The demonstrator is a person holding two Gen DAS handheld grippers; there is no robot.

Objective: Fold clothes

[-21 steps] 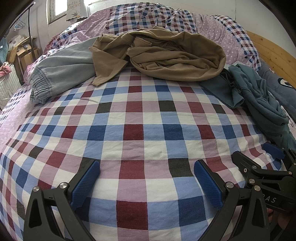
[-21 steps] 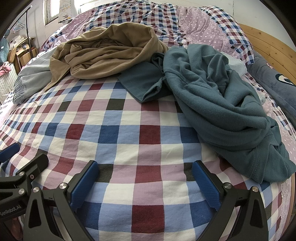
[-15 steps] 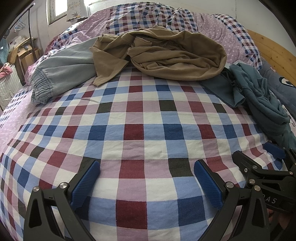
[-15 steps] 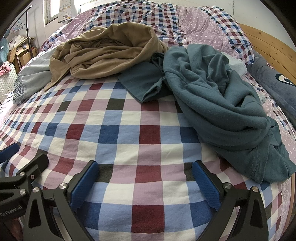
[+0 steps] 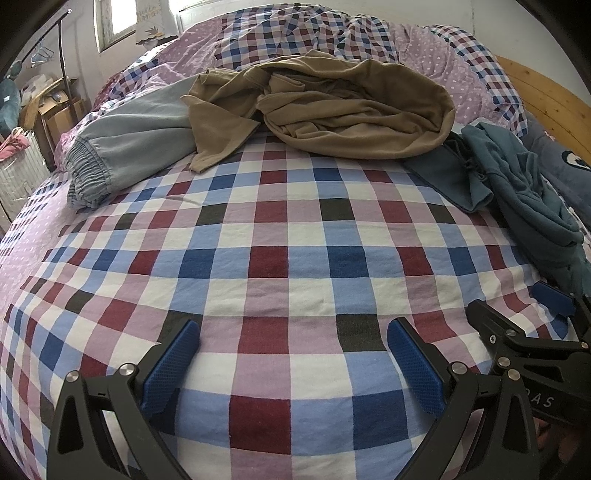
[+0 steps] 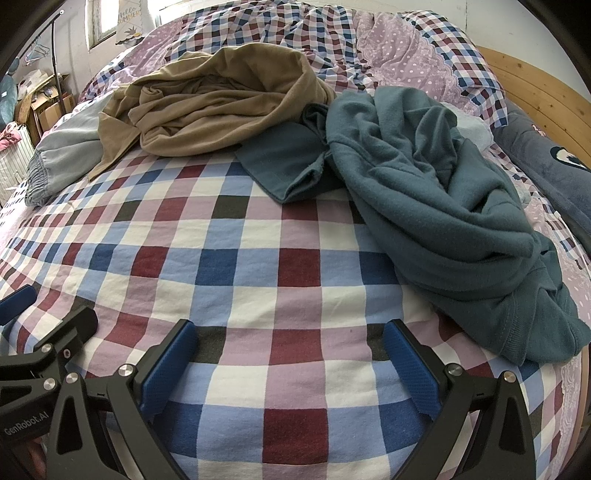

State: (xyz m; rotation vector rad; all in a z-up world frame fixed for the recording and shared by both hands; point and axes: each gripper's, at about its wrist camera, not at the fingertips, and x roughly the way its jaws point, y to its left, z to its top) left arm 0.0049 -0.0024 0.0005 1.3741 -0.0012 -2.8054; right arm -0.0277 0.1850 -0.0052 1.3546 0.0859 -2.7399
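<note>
Three crumpled garments lie across the far half of a checked bed. A tan shirt is heaped in the middle. A teal sweatshirt sprawls at the right, and light blue trousers with an elastic cuff lie at the left. My left gripper hangs open over bare sheet, well short of the clothes. My right gripper is open too, nothing between its blue pads, with the teal sweatshirt's hem just beyond its right finger. Each gripper shows at the edge of the other's view.
The checked sheet stretches between the grippers and the clothes. A rumpled duvet is bunched at the back. A wooden headboard and a dark blue pillow run along the right. Boxes and a white basket stand at the left.
The left wrist view has shifted slightly, so the clothes sit a little further right and lower in it. The right gripper has stayed put. Both grippers remain open.
</note>
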